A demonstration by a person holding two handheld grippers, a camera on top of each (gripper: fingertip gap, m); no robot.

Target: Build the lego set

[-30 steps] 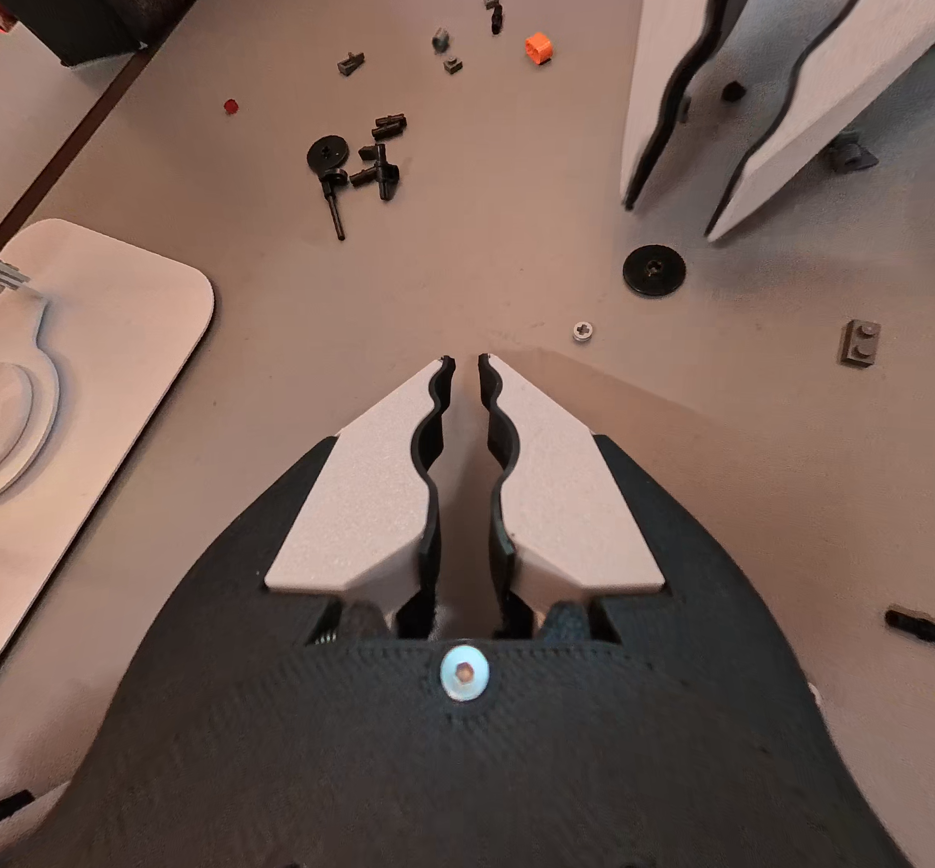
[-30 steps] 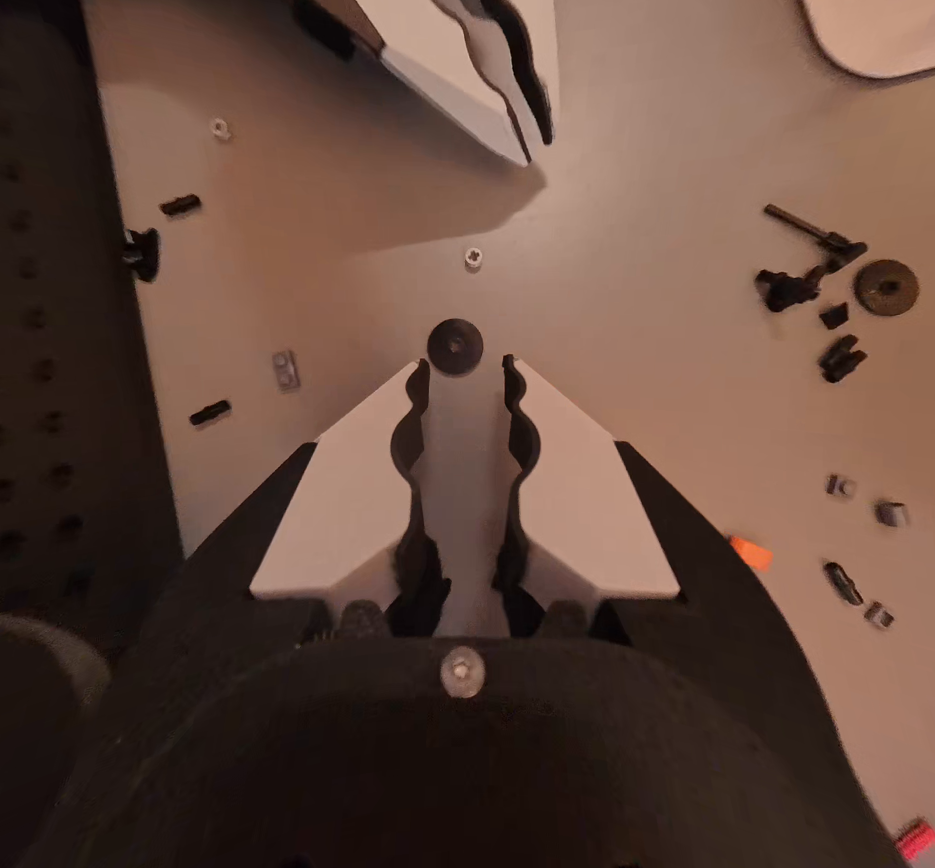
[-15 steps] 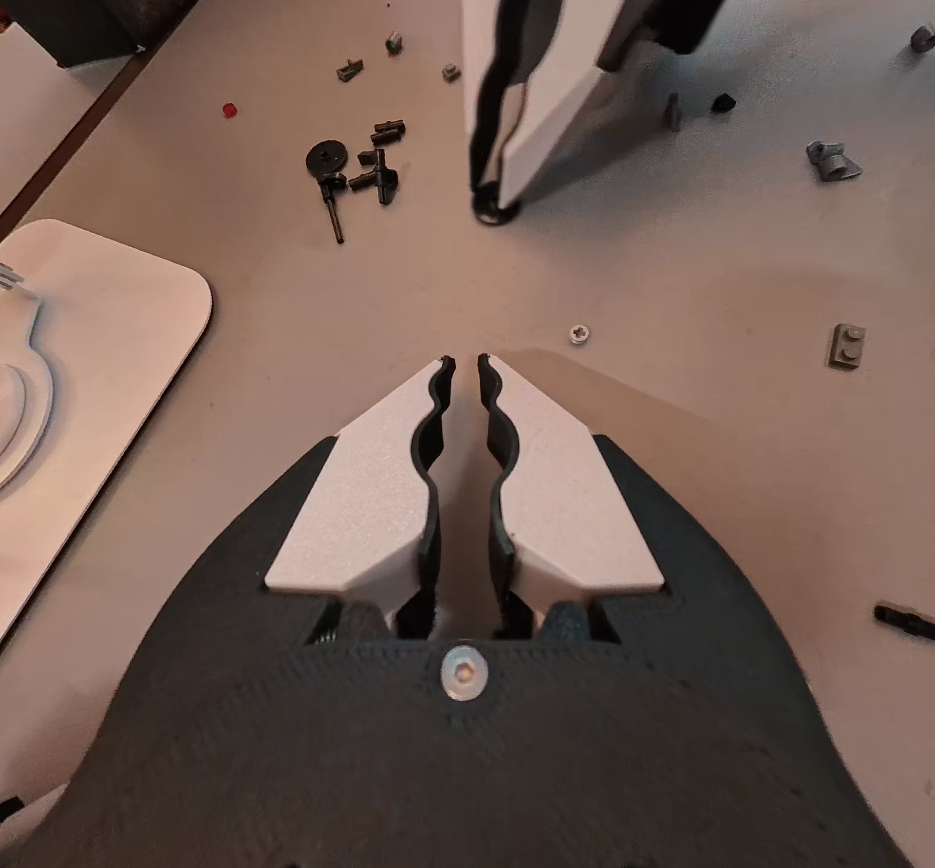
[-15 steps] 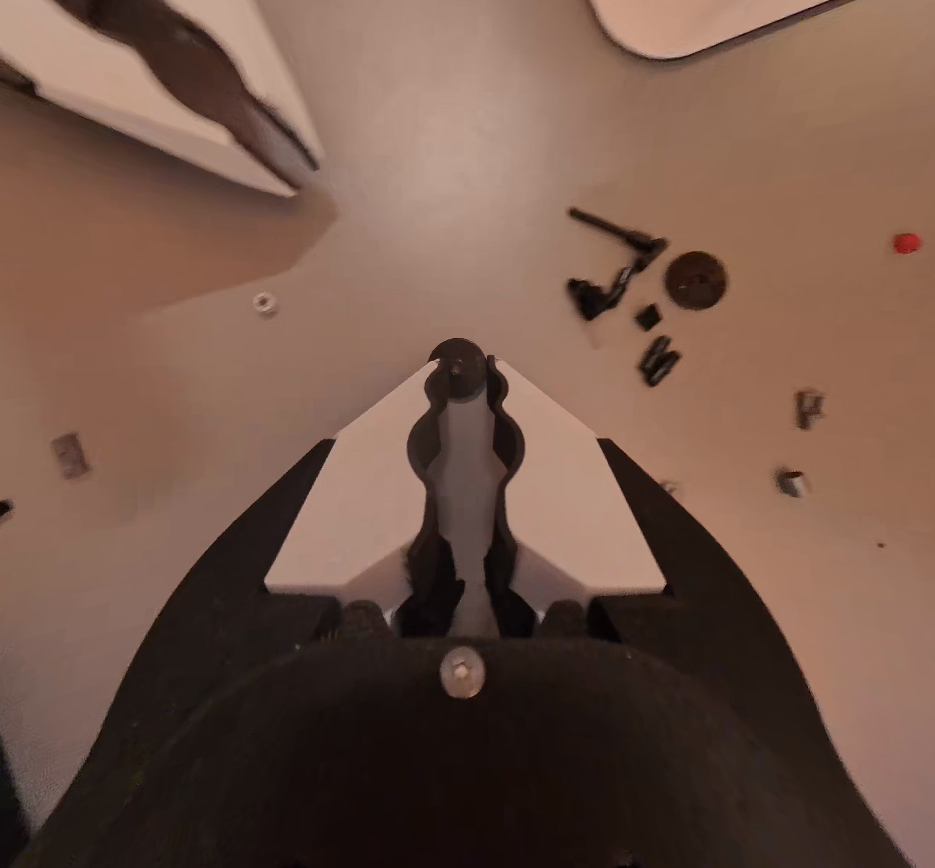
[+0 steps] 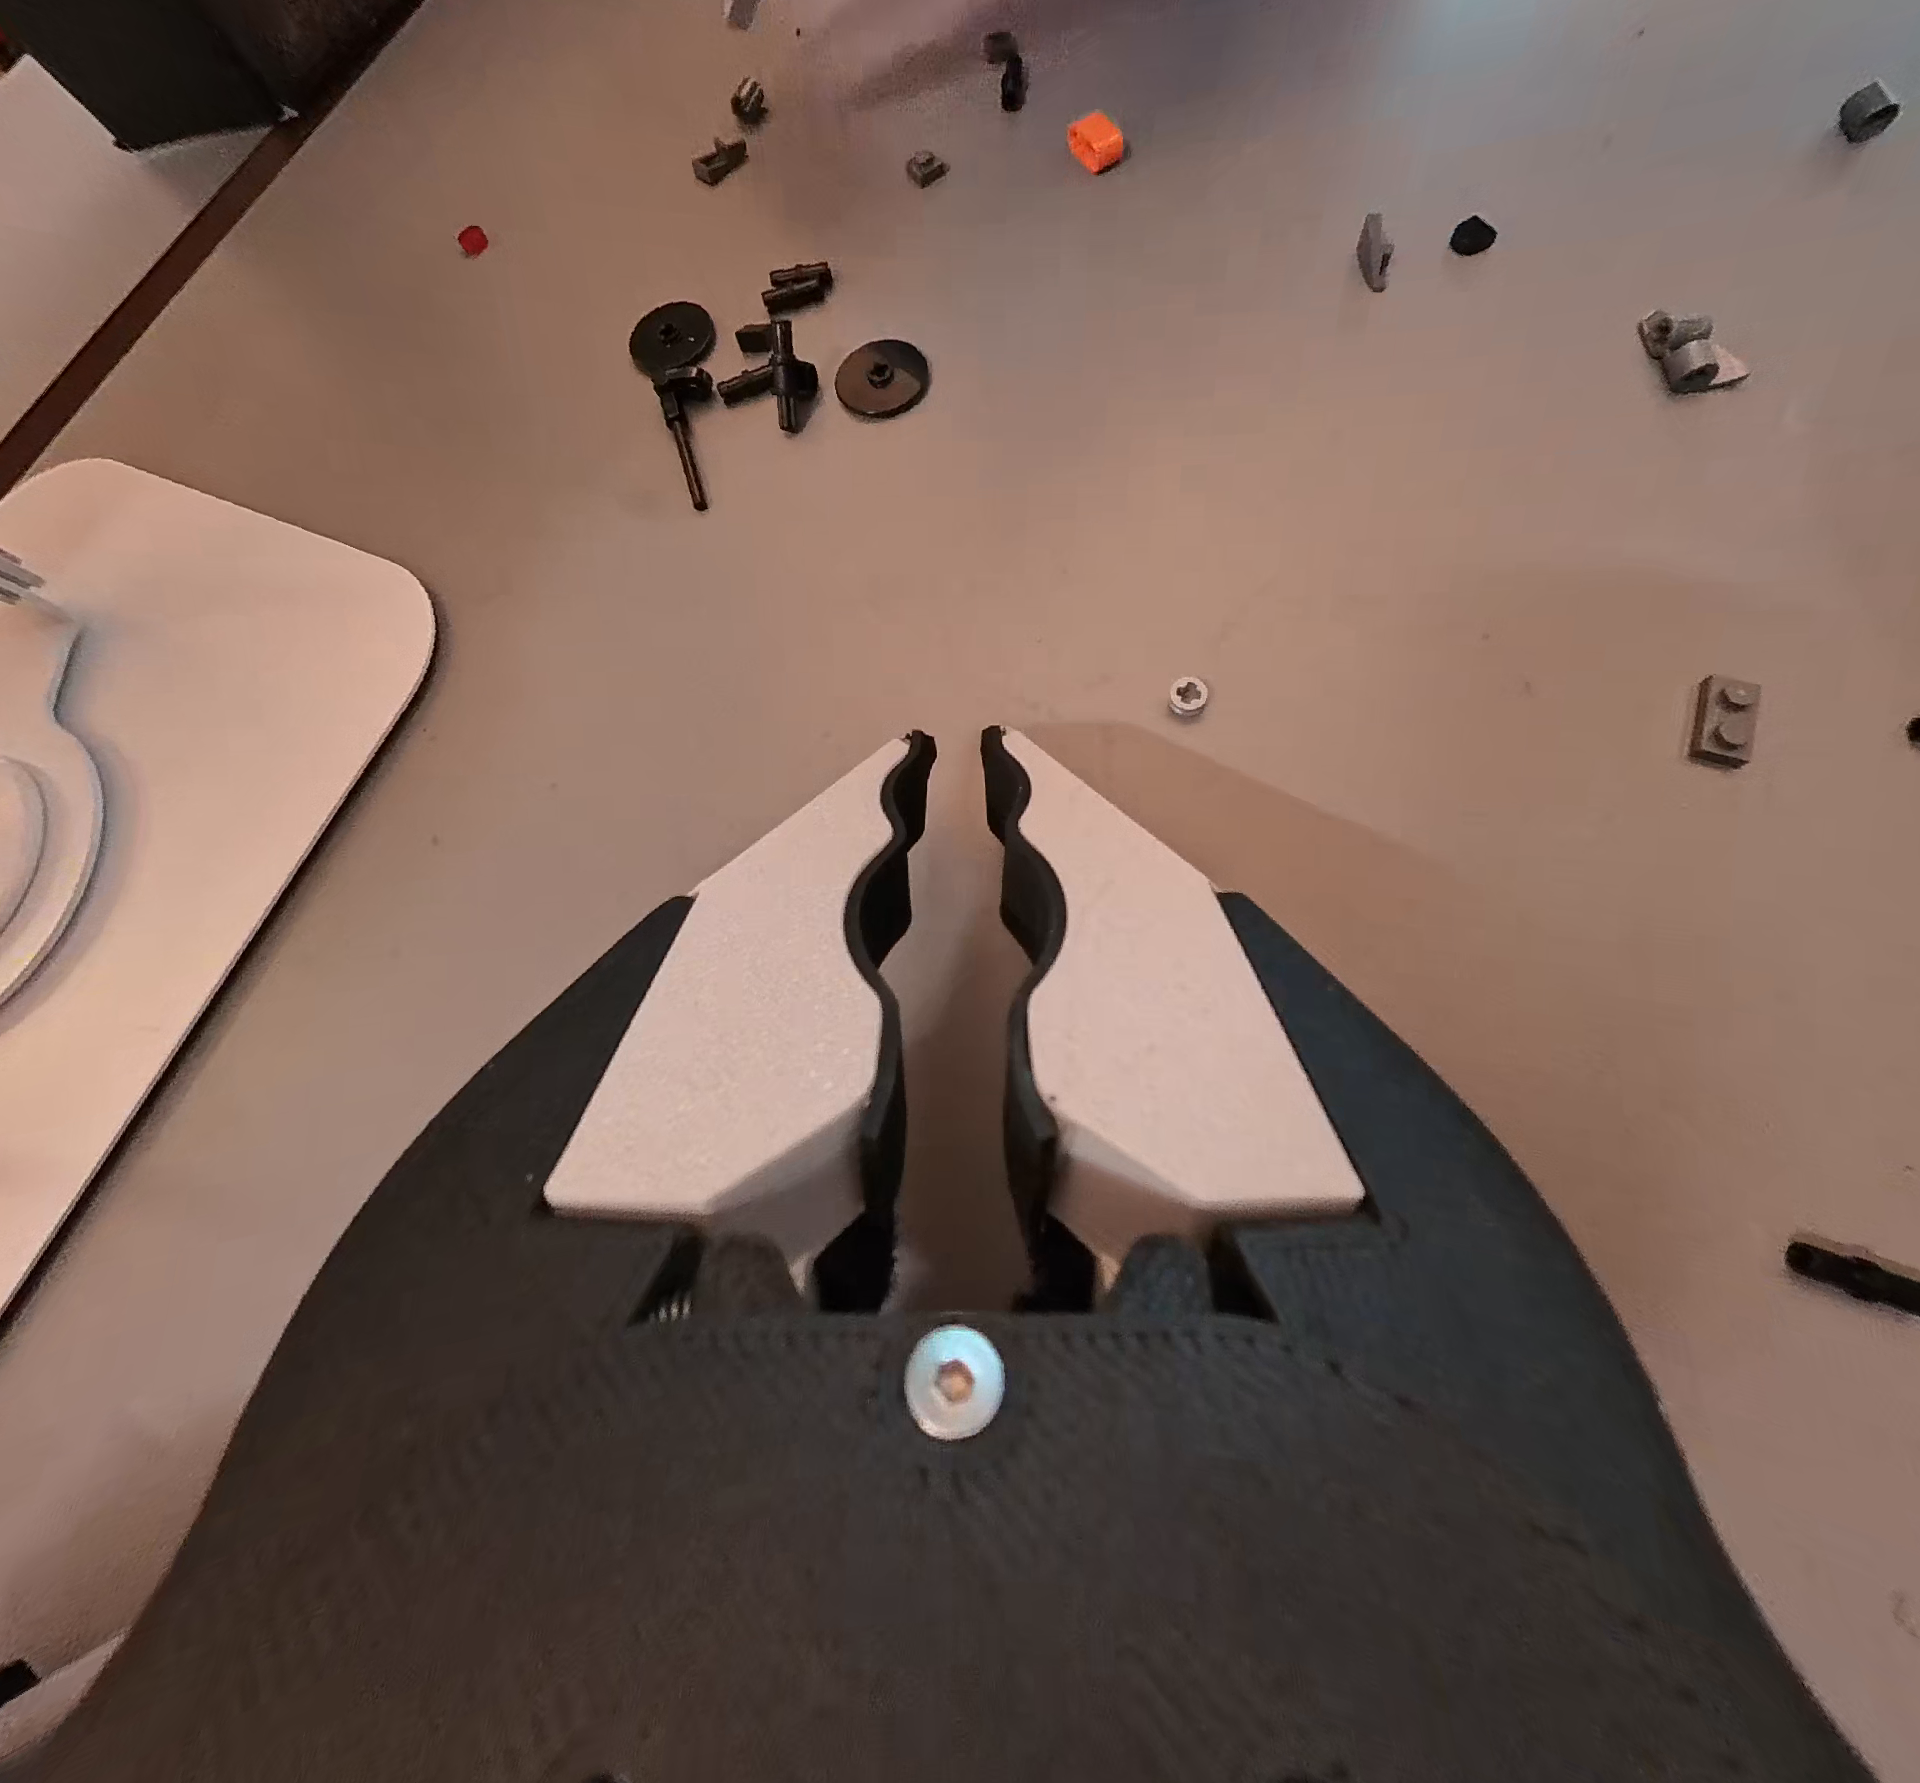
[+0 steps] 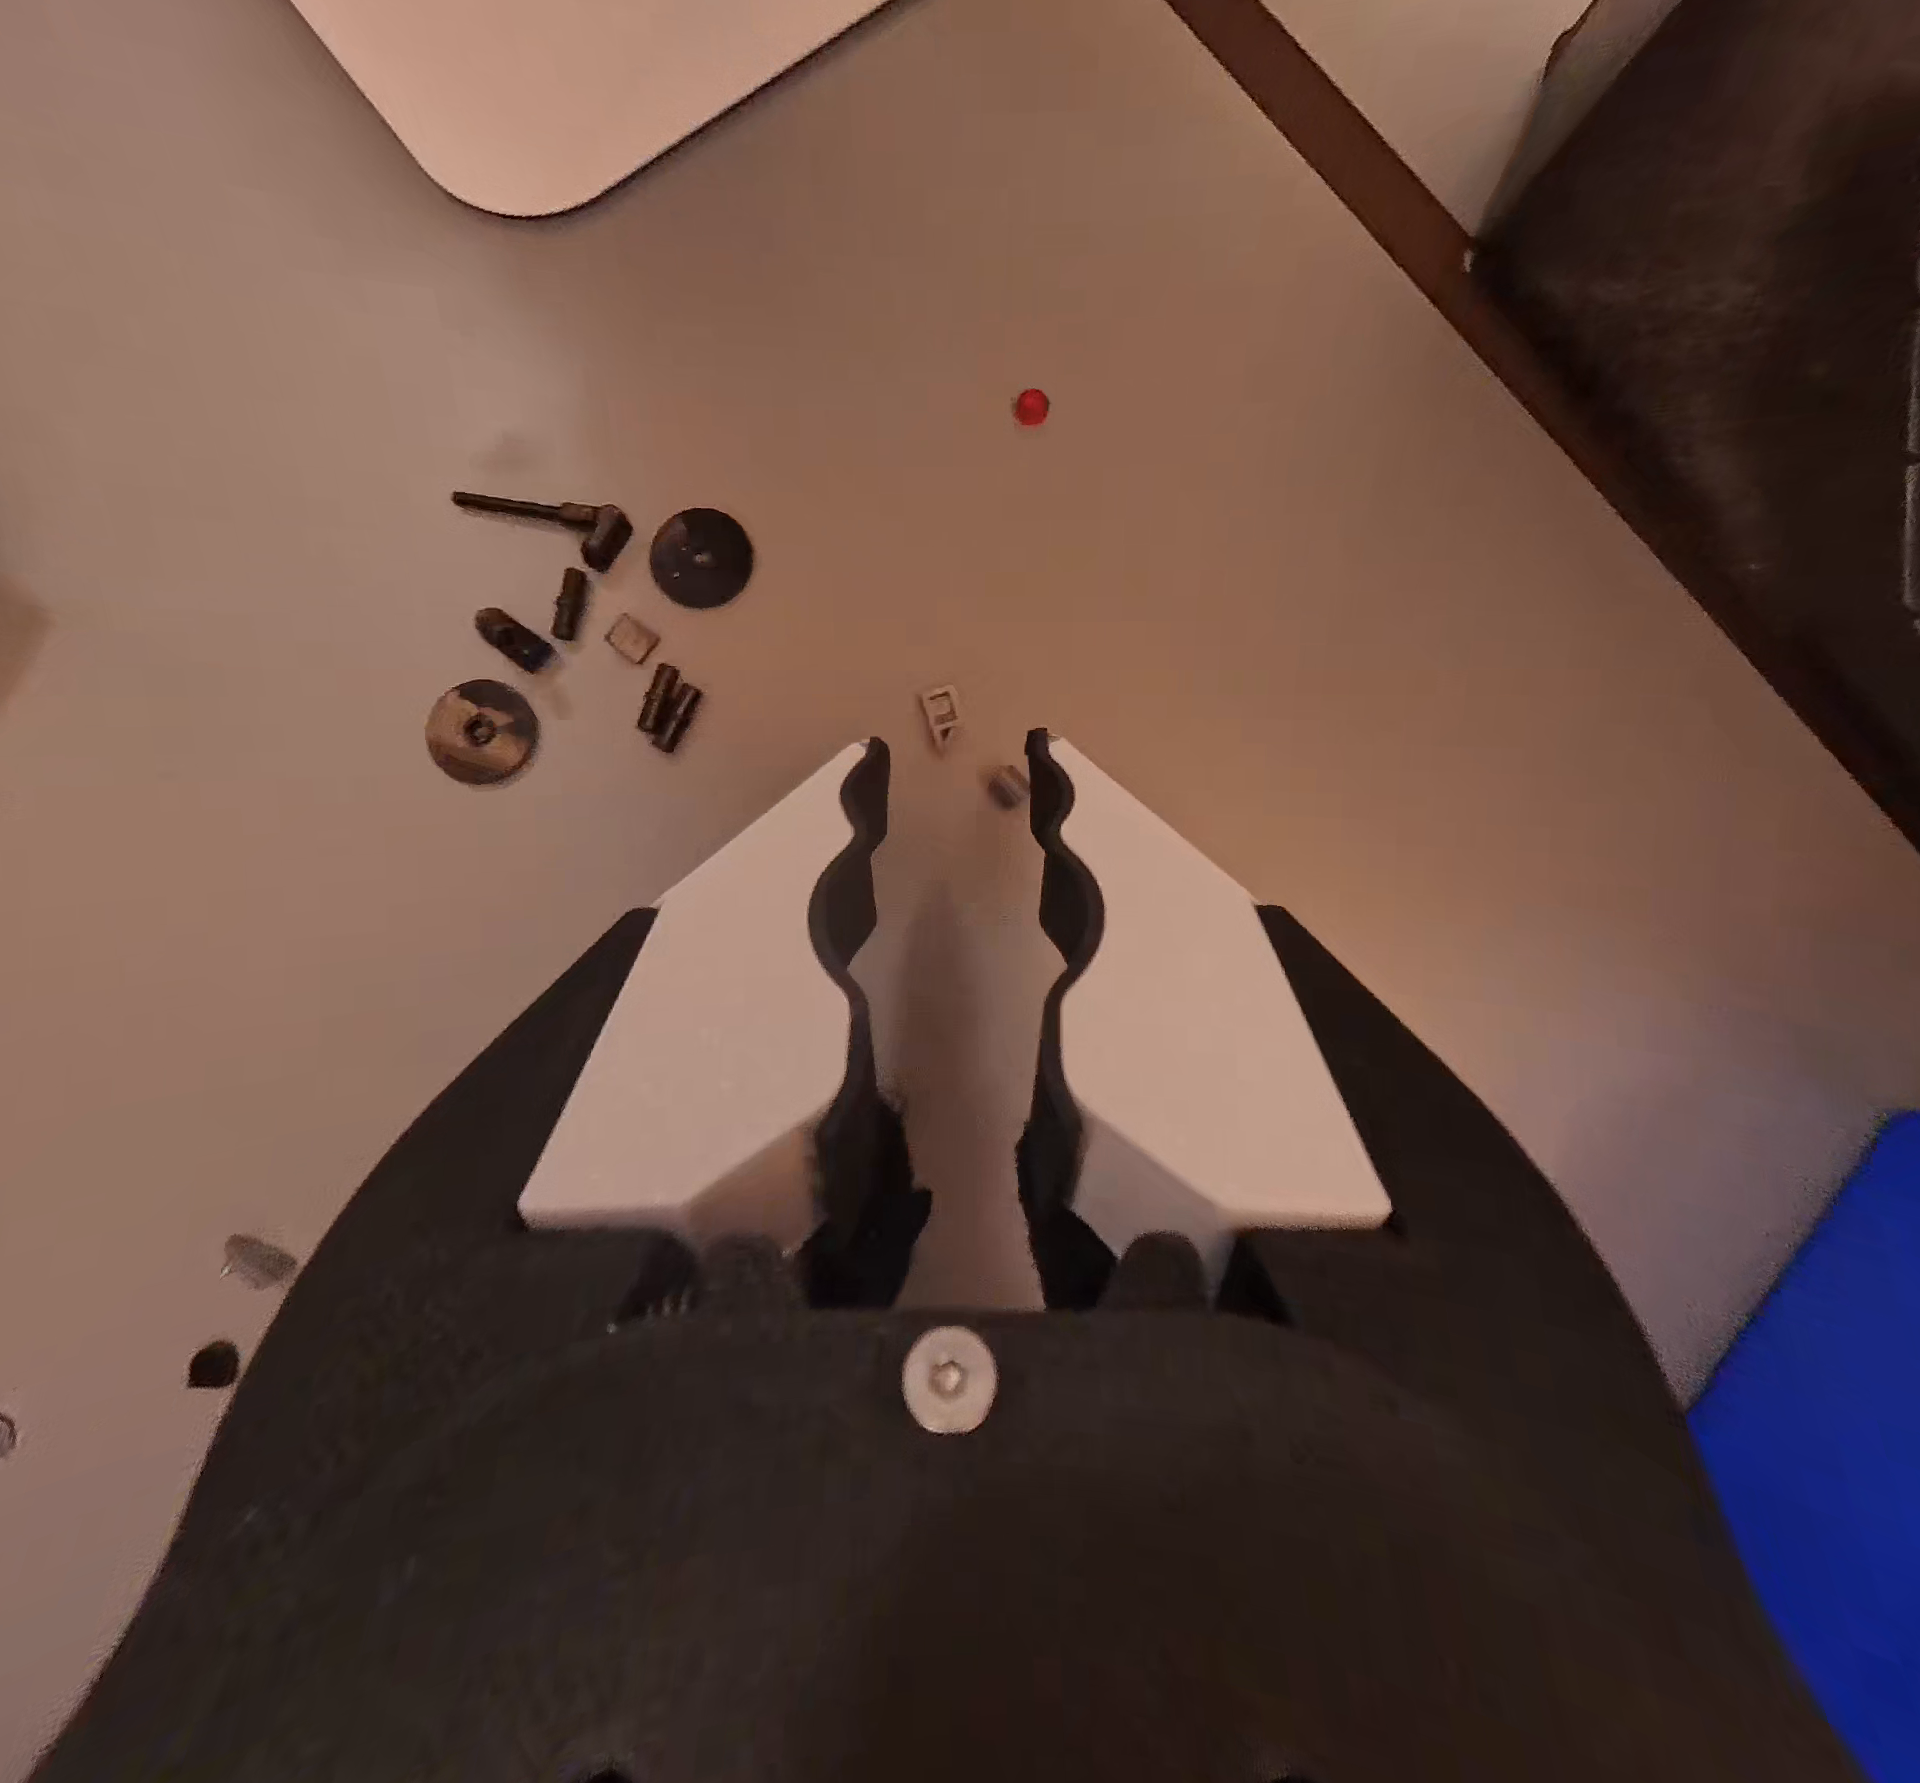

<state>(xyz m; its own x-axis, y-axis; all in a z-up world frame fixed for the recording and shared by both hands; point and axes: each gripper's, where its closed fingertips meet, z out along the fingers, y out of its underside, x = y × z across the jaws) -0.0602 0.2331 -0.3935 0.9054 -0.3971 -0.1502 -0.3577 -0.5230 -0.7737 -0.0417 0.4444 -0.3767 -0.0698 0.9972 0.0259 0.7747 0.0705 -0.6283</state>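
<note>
Left wrist view: the left gripper point(image 5: 958, 746) hovers over the bench point(image 5: 1143, 538), jaws nearly closed and empty; loose lego pieces point(image 5: 774, 351) lie ahead.

Right wrist view: the right gripper point(image 6: 954, 746) has its jaws open and empty, a small grey piece point(image 6: 940, 717) just beyond the tips. Better to centre on it before closing. No writing is readable.

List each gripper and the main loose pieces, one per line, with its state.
left gripper: fingers nearly shut, empty.
right gripper: fingers open, empty.
two black discs: flat on the table, loose.
orange piece: loose, unattached.
grey two-stud plate: flat, studs up.
red stud: alone.
</note>
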